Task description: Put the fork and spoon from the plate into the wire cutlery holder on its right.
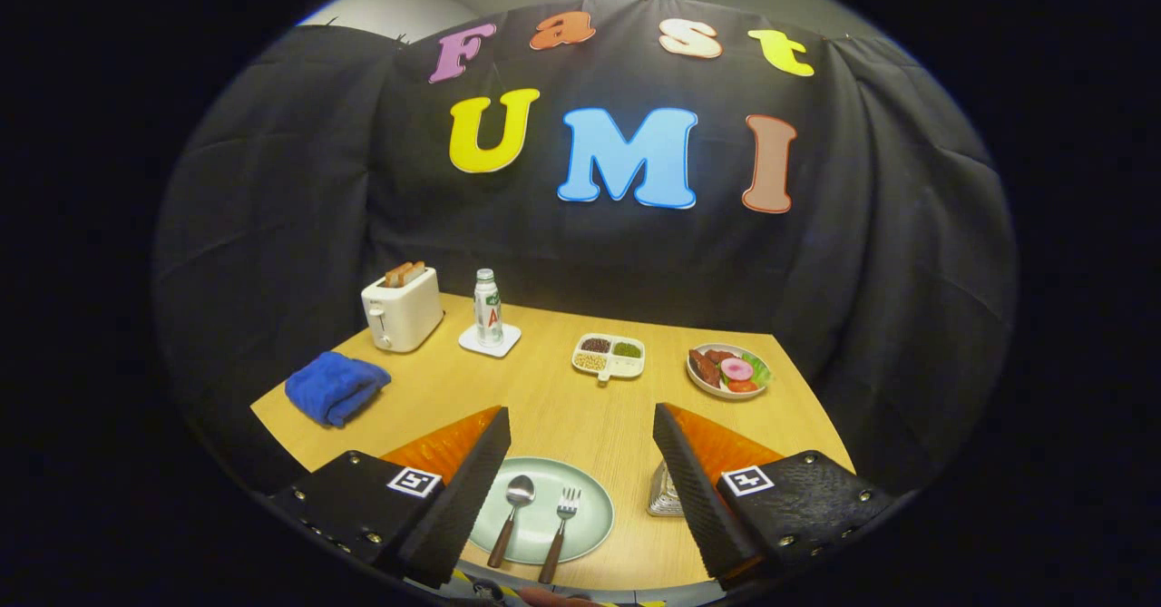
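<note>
Green plate [594,507] holds spoon [514,507], fork [560,521]; claw [580,430] open above.

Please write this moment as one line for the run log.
gripper: open, above plate | spoon, fork: on plate, between fingers, untouched | wire cutlery holder: right of plate

Wooden table [553,407], laid out.
On it: towel [336,387], toaster [402,309], coaster [490,340], tray [609,357], two plates [590,521] [728,371], holder [664,494].

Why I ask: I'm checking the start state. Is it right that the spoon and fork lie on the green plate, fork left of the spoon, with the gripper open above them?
Not quite. In the gripper view the spoon lies left of the fork on the green plate; the gripper is open above them.
</note>
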Tool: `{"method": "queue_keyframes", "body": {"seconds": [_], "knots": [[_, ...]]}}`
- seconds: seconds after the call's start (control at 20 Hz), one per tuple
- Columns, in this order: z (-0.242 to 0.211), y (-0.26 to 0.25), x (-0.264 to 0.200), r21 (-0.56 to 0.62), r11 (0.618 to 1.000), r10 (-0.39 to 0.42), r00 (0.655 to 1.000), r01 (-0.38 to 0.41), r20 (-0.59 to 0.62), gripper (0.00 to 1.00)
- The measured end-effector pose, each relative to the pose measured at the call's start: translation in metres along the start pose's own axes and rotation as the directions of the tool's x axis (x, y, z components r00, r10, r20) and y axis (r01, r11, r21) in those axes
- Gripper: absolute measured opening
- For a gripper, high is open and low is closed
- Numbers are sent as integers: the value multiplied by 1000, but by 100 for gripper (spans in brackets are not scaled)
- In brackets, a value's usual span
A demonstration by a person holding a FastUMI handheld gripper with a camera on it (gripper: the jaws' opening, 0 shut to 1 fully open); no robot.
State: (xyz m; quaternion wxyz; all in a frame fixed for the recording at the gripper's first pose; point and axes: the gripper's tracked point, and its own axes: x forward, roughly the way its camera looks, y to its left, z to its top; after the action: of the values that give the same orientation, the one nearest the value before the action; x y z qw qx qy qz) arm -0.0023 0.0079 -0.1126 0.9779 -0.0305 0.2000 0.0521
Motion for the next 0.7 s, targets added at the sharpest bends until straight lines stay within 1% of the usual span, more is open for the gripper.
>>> {"method": "queue_keyframes", "body": {"seconds": [0.15, 0.25, 0.4, 0.5, 0.55, 0.7], "knots": [[-24, 1, 8, -41, 999, -9, 998, 6, -62, 97], [-44, 8, 14, -49, 999, 16, 992, -23, -124, 97], [-78, 18, 21, -37, 997, 54, 970, -65, -238, 97], [-102, 20, 26, -34, 996, 65, 948, -80, -311, 97], [-116, 22, 28, -20, 996, 73, 931, -85, -358, 97], [-159, 28, 30, 71, 995, 95, 863, -69, -497, 97]]}}
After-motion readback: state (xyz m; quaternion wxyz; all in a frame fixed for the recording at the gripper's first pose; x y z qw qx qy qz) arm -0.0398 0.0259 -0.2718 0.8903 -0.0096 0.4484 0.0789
